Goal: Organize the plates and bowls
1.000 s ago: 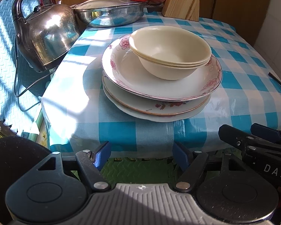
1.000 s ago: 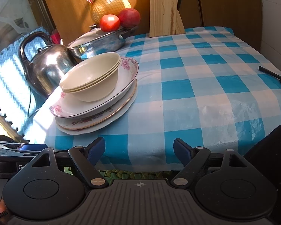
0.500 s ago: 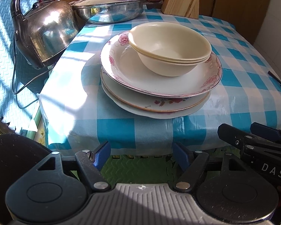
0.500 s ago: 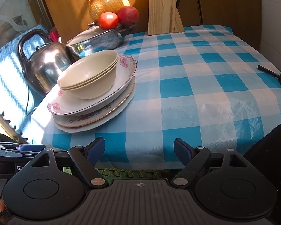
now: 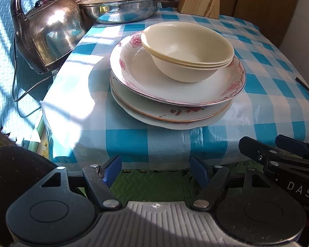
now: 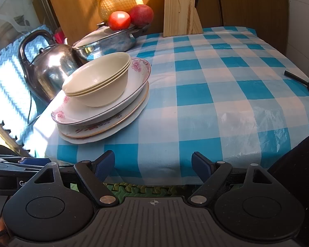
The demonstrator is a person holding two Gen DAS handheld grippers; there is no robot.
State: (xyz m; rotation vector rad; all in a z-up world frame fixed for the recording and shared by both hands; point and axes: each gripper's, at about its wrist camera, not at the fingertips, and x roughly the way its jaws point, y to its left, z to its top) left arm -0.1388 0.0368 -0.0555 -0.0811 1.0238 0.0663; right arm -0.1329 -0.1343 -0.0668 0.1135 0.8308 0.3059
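Nested cream bowls [image 5: 187, 49] sit on a pink-flowered plate [image 5: 154, 82], which tops two more plates [image 5: 175, 115] at the near left corner of the blue-checked table [image 5: 267, 65]. My left gripper [image 5: 155, 169] is open and empty, below and in front of the table edge, short of the stack. In the right wrist view the bowls [image 6: 98, 80] and the plate stack [image 6: 113, 111] lie to the upper left. My right gripper [image 6: 153, 165] is open and empty before the table's front edge. Each gripper shows at the other view's side: the right gripper [image 5: 278, 150] and the left gripper [image 6: 20, 162].
A steel kettle [image 5: 49, 30] with a cord stands left of the stack. Behind it are a lidded steel pan [image 5: 121, 6], a tomato [image 6: 119, 20], an apple [image 6: 142, 14], a netted pomelo [image 6: 120, 2] and a knife block [image 6: 179, 10]. A black handled tool [image 6: 302, 82] lies at the table's right edge.
Both views have shifted only very slightly. The dishes and both grippers stand as before.
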